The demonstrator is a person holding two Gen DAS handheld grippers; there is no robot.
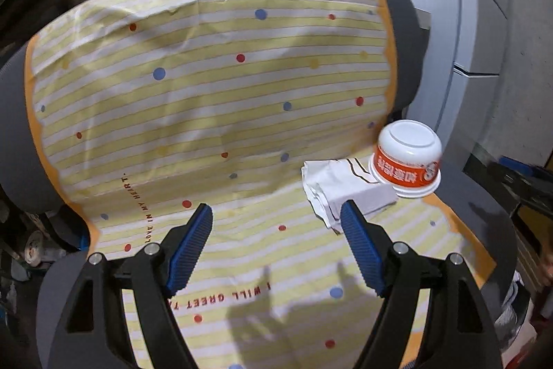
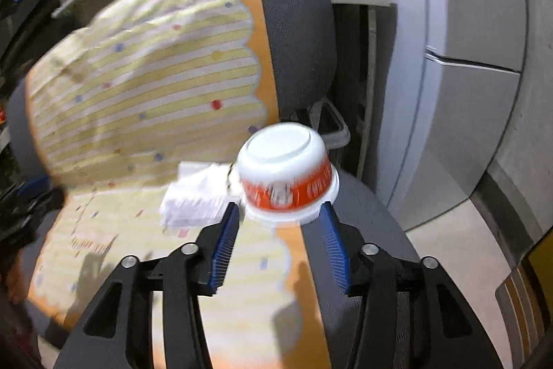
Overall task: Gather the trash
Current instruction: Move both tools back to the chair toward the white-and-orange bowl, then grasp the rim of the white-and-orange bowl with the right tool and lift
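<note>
A chair (image 1: pixel 408 23) draped in a striped cloth (image 1: pixel 207 85) holds an upturned cup (image 2: pixel 287 172) at the seat's right edge. The right gripper (image 2: pixel 280 213) is nearer: its spread jaws flank the rim. Paper (image 1: pixel 345 189) lies ahead-right of the left gripper (image 1: pixel 276 217), also spread, empty.

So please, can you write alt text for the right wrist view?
The open right gripper reaches toward an upside-down orange and white cup on a cloth-covered chair, its rim between the blue fingers. White crumpled paper lies beside it.
</note>
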